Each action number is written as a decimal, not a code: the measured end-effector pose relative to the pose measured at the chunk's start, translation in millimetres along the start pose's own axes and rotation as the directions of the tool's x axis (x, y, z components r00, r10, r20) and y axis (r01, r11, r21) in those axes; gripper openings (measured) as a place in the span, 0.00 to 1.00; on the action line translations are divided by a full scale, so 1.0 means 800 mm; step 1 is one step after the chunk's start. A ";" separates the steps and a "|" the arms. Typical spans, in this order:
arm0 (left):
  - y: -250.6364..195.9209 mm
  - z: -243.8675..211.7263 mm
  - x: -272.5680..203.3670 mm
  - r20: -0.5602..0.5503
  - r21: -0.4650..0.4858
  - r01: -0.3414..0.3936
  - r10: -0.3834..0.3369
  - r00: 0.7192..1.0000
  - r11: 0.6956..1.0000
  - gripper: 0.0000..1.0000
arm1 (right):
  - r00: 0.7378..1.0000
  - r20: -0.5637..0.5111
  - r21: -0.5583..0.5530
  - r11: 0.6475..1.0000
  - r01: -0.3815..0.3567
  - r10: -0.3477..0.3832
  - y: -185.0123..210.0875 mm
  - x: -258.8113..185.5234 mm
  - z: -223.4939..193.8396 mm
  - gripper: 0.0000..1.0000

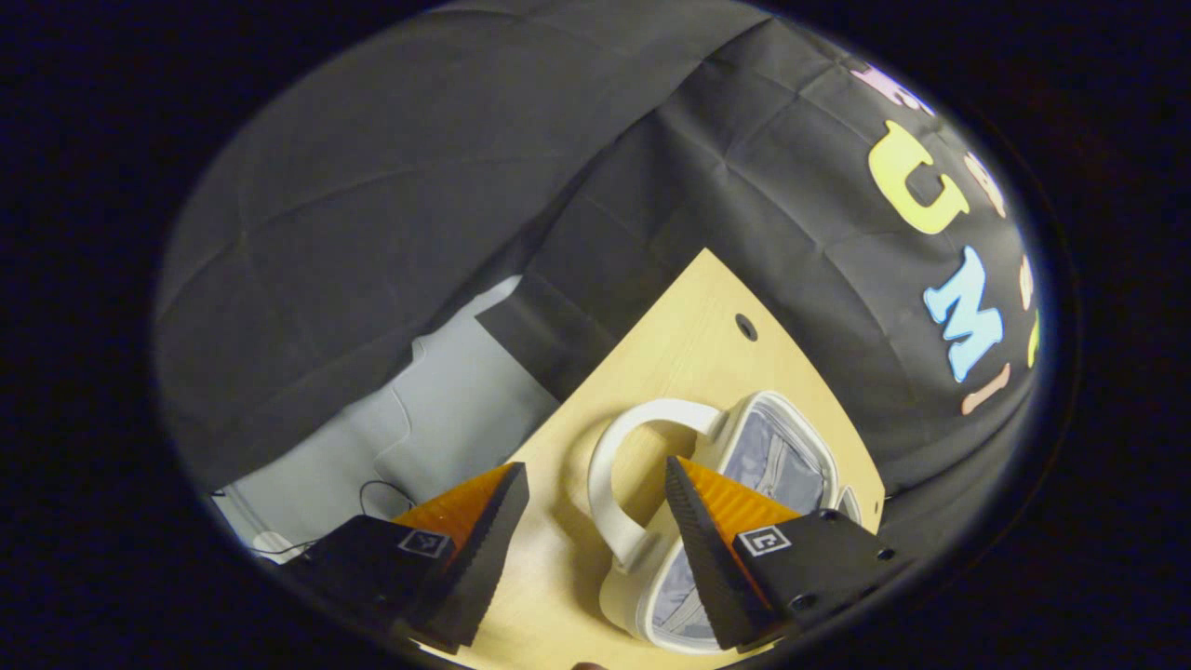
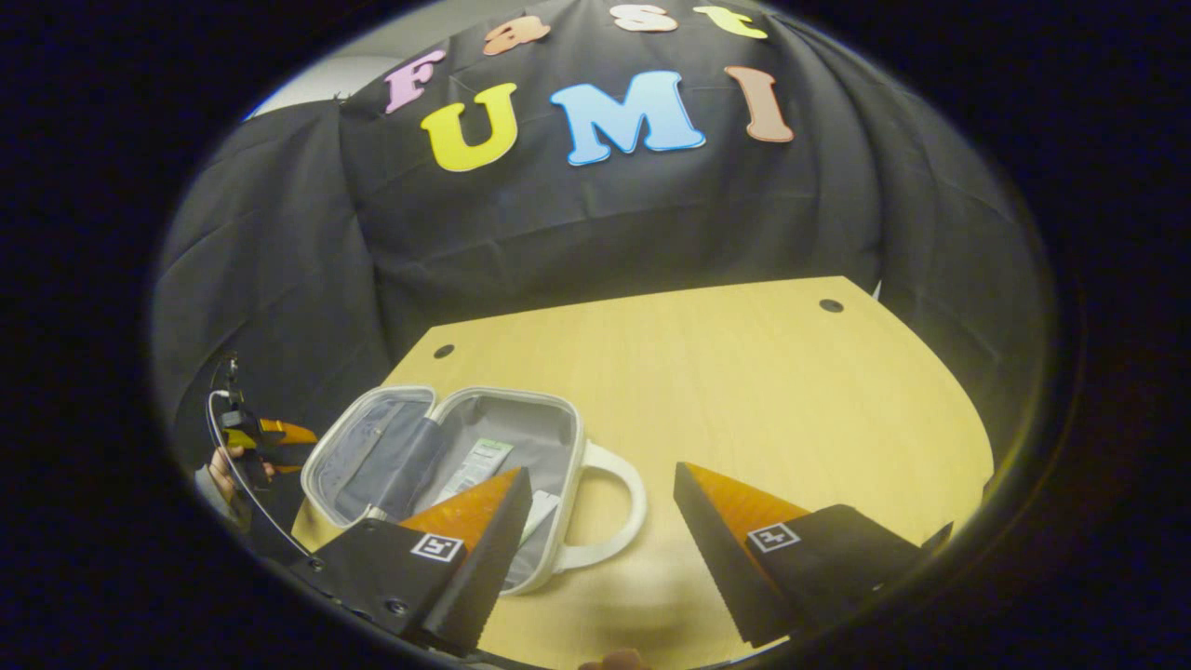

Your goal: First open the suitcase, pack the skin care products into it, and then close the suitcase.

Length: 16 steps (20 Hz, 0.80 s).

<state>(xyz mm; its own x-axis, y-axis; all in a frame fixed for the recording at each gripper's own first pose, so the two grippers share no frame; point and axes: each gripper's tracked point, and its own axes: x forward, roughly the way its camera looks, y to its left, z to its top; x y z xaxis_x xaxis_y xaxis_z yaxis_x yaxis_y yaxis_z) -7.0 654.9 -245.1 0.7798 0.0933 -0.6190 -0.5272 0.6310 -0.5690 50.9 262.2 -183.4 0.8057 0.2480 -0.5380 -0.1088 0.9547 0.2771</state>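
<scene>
Suitcase: the small white suitcase [image 2: 437,465] lies open on the tabletop [image 2: 744,391], both halves spread flat with the grey lining facing up.
Suitcase handle: a white loop handle [image 2: 609,507] sticks out from the side of the suitcase that faces the bare middle of the tabletop; in the left gripper view the same handle [image 1: 619,475] curves out beside the suitcase [image 1: 772,465].
Skin care product: a flat pale packet with a green patch [image 2: 479,465] lies inside the suitcase, in the half that carries the handle; its lower end is hidden behind a finger of the right claw.
Other half of suitcase: the half away from the handle shows grey lining with a zip line; what it contains cannot be told.
Left claw: the left claw [image 1: 595,521] is spread apart and grips nothing, hanging over the suitcase with the handle showing between its fingers. In the right gripper view it [image 2: 270,442] sits past the suitcase's far half, off the tabletop's edge, held by a hand [image 2: 221,470].
Right claw: the right claw [image 2: 600,521] is spread apart and grips nothing, poised over the handle side of the suitcase.
Tabletop: pale wood, with dark round holes near the corners farthest from the suitcase.
Floor: a pale grey floor [image 1: 447,409] with a thin cable lies beyond the tabletop's edge, on the side away from the suitcase.
</scene>
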 end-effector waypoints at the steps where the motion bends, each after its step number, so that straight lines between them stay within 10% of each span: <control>1: 0.002 -0.003 0.006 -0.020 -0.010 0.008 -0.009 1.000 1.000 0.94 | 1.000 0.002 -0.002 1.000 0.012 -0.012 -0.003 -0.002 0.000 0.94; 5: -0.007 -0.007 0.017 -0.047 -0.035 0.055 -0.057 0.997 0.998 0.82 | 0.999 0.004 -0.015 0.999 0.035 -0.035 -0.009 -0.010 0.003 0.94; 9: -0.002 -0.009 0.042 -0.060 -0.062 0.031 -0.034 0.998 0.998 0.22 | 1.000 0.013 0.006 1.000 0.028 -0.028 -0.015 -0.017 0.009 0.94; 16: -0.074 0.024 -0.062 0.062 0.059 0.068 -0.071 0.996 0.996 0.10 | 0.999 0.046 0.066 0.998 0.021 -0.024 -0.048 -0.040 0.023 0.94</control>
<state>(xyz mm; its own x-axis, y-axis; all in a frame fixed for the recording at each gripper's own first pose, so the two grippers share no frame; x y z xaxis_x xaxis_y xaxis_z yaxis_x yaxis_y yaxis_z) -8.3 627.6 -170.4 0.8349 0.0957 -0.5420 -0.4524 0.6800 -0.5770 39.8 214.1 -162.0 0.8341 0.2170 -0.5071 -0.0533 0.9467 0.3175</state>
